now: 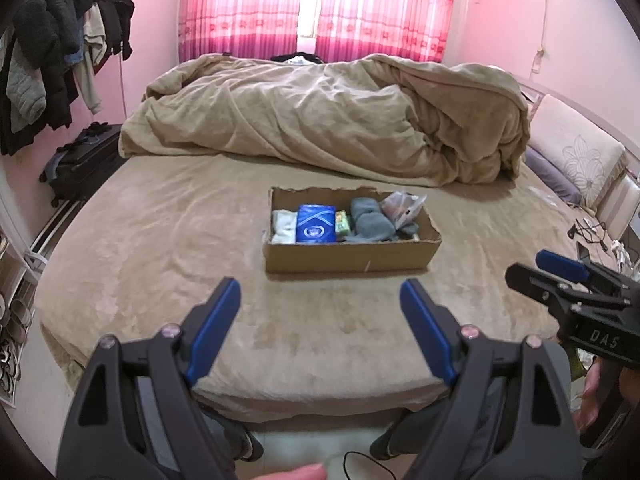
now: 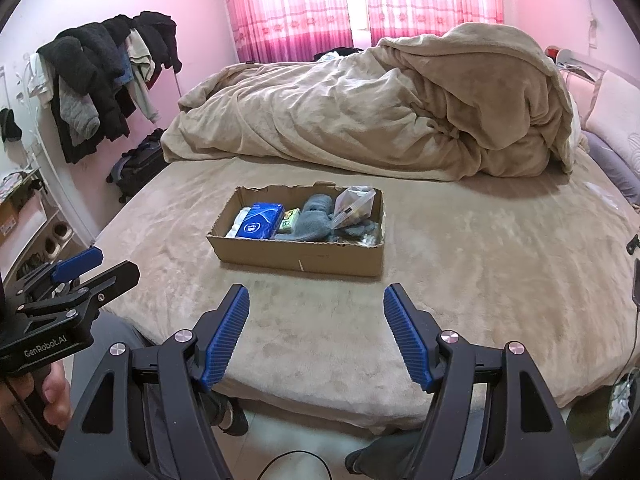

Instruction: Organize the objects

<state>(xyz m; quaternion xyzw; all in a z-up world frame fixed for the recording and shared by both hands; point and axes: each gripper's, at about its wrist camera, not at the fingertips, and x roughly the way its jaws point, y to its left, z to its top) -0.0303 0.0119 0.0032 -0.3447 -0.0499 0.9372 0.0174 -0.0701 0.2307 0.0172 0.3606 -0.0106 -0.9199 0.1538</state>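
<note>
A shallow cardboard box (image 1: 352, 258) (image 2: 300, 258) sits on the beige bed. In it lie a white packet (image 1: 284, 226), a blue tissue pack (image 1: 316, 224) (image 2: 258, 222), a small green packet (image 1: 343, 222) (image 2: 290, 218), grey socks (image 1: 370, 220) (image 2: 316, 216) and a clear plastic bag (image 1: 402, 206) (image 2: 354, 206). My left gripper (image 1: 320, 296) is open and empty, short of the box above the bed's near edge. My right gripper (image 2: 316, 300) is open and empty, also short of the box. Each gripper shows at the side of the other's view.
A crumpled beige duvet (image 1: 340, 112) (image 2: 380, 112) covers the far half of the bed. A clothes rack (image 1: 60, 52) and a dark suitcase (image 1: 84, 164) stand at the left wall. Pillows (image 1: 576, 152) lie at the right. Cables (image 1: 592, 232) lie at the bed's right edge.
</note>
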